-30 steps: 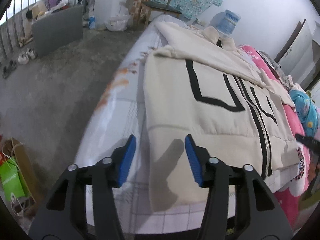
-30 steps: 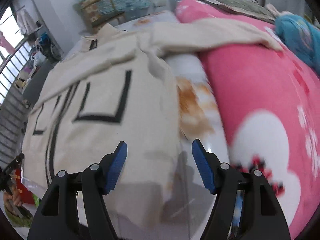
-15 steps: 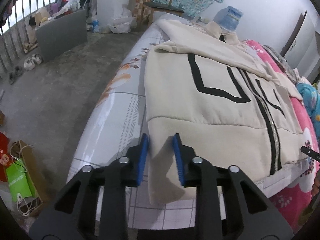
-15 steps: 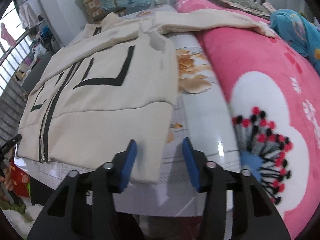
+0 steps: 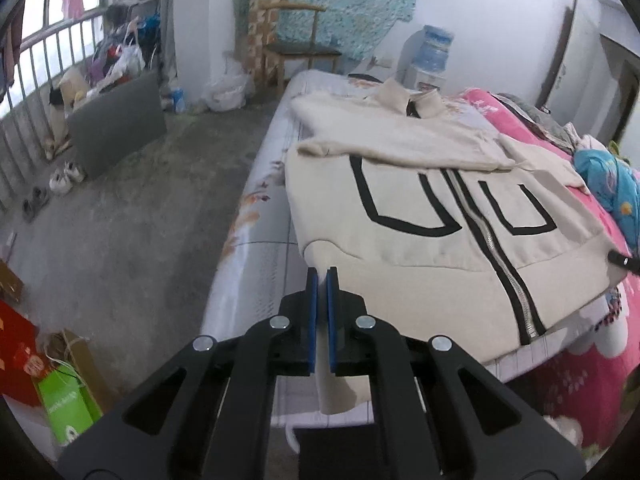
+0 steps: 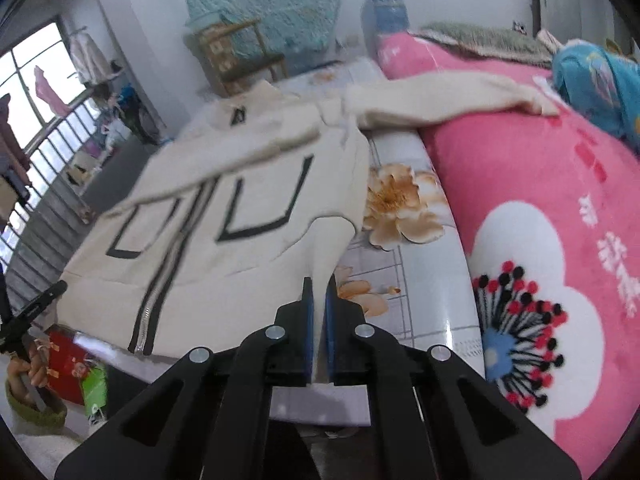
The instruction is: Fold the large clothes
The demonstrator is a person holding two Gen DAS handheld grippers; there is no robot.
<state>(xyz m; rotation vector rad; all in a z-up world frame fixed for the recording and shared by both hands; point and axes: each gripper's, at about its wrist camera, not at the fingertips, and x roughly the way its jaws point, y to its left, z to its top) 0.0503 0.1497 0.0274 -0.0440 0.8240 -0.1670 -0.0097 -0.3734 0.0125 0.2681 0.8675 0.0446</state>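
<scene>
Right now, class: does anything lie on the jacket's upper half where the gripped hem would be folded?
Only the jacket's own sleeve lies across the chest. Both grippers, left gripper and right gripper, already clamp the hem.

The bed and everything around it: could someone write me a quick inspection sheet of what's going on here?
Surface: bed with a flower-print sheet, its near left part bare.
Job's things: cream zip jacket lying front up, one sleeve folded across the chest, the other stretched over the pink blanket.
Clutter: blue garment on the blanket's far end.
Grippers: left gripper shut on the jacket's bottom left corner; right gripper shut on the bottom right corner; both corners lifted off the sheet.
Cables: nothing seen.
Surroundings: wooden chair, water dispenser, shoes on the concrete floor, green bag, window railing.
</scene>
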